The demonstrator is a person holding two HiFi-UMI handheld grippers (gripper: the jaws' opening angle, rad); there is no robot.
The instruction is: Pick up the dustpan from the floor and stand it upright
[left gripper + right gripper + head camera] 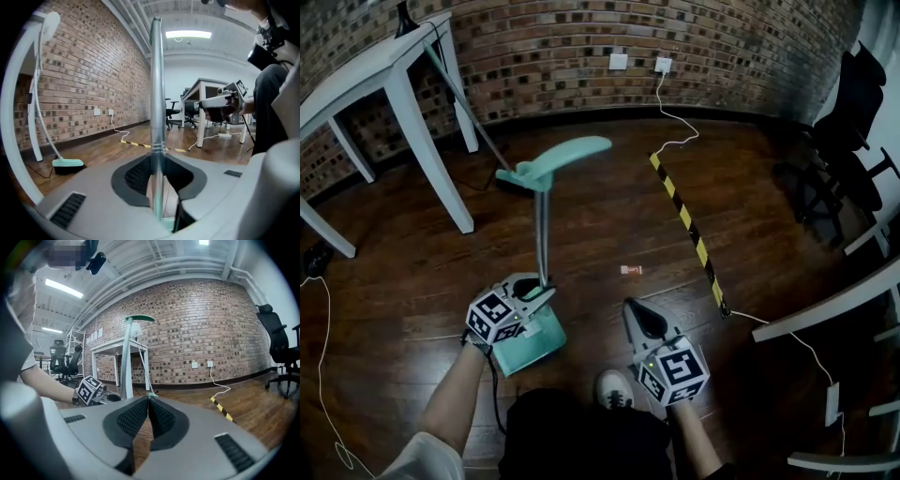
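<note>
The long-handled teal plastic dustpan (534, 345) looks light and stiff to me. It has a thin plastic pan low by my left shoe, a slim silver metal pole (543, 234) rising nearly upright from it, and a curved teal grip at the top. I cannot tell whether the pan sits on the dark wooden floor (581, 244) or hangs just off it. Tall on a small base, it will likely tip at a nudge, and the pan may swing where it joins the pole. The pole is smooth and probably slippery, so I judge the best hold to be low, close above the pan. That is where my left jaws (540, 291) are clamped on it now, pressing from both sides. My right jaws (634, 311) are closed together with nothing in them. They are near the dustpan but apart from it, free to steady the pole higher up.

Counted:
- one white table (394, 66) at my left
- at least one black office chair (853, 103)
- one dustpan
- one teal broom (469, 108) leaning by that table
- one yellow-and-black striped strip (689, 225) on the floor
- two white wall sockets (619, 61)
- one small orange scrap (630, 270)
</note>
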